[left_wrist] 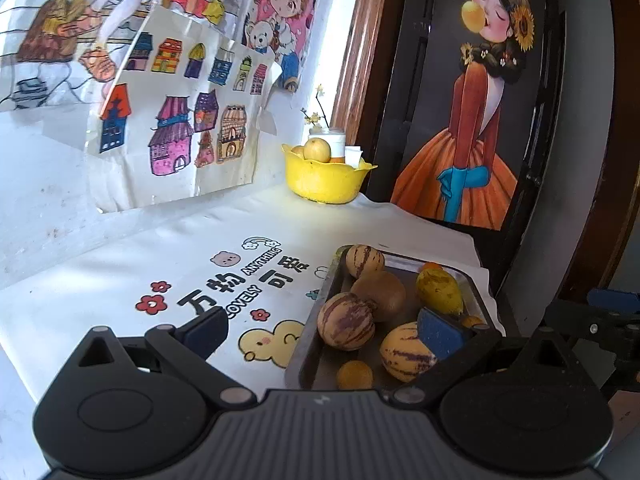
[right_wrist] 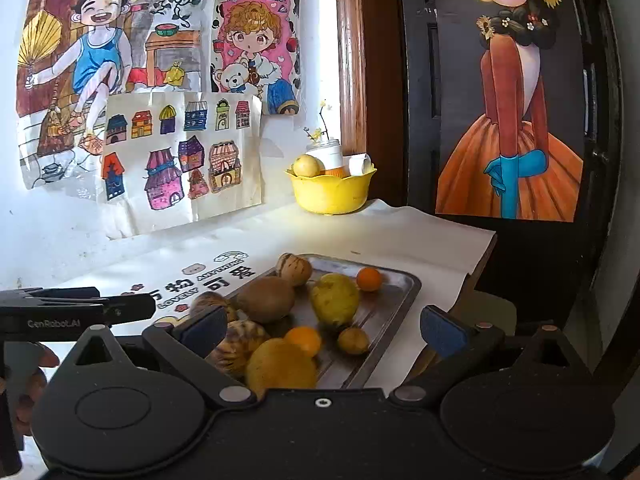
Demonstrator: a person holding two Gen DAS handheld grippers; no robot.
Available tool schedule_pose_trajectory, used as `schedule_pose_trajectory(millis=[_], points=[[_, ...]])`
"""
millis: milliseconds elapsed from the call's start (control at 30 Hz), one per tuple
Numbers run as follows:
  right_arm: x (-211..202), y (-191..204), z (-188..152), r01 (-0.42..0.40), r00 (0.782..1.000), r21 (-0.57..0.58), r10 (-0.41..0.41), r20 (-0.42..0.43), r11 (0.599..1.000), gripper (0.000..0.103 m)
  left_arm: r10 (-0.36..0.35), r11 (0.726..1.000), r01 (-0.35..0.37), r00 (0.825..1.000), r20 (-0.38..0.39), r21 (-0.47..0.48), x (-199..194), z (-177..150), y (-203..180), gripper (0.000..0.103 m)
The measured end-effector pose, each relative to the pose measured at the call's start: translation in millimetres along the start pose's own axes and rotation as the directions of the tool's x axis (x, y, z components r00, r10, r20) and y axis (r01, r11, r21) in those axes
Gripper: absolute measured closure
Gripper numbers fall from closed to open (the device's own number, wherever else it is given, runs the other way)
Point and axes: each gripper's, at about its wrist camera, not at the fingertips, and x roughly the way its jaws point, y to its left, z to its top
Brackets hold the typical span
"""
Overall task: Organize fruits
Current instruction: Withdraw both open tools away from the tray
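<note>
Both my grippers, left gripper [left_wrist: 324, 330] & right gripper [right_wrist: 322, 330], spread wide, empty. Risk: round fruit rolling off tray [right_wrist: 404, 284] toward 3 o'clock if nudged.

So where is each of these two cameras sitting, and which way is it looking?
Left wrist view: on the left gripper, looking forward and slightly down over the metal tray of fruit; its open fingers show.
Right wrist view: on the right gripper, facing the same way; its open fingers, the left gripper's side and a hand show.
Both share the tray, the yellow bowl and the wall drawings.
</note>
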Motion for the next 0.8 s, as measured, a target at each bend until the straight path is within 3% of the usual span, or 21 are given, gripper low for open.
schedule_pose_trajectory(millis=[167, 800], points=[[-19.3, 21.2, -9.2, 0.055, 0.998, -0.018, -0.055, 0.015, 0.998, 0.001, -0.011, 1.0, 0.011, 1.0, 0.01, -0.018, -13.7, -9.2, 13.0, 0.0], [-61.7, 62.3, -48.0, 0.062, 0.996, 0.028, -0.064, 0.065, 0.998, 0.001, 0.022, 0.999, -0.021, 0.999, 0.027, -0.034, -59.3, -36.9, 41.4, 0.0]])
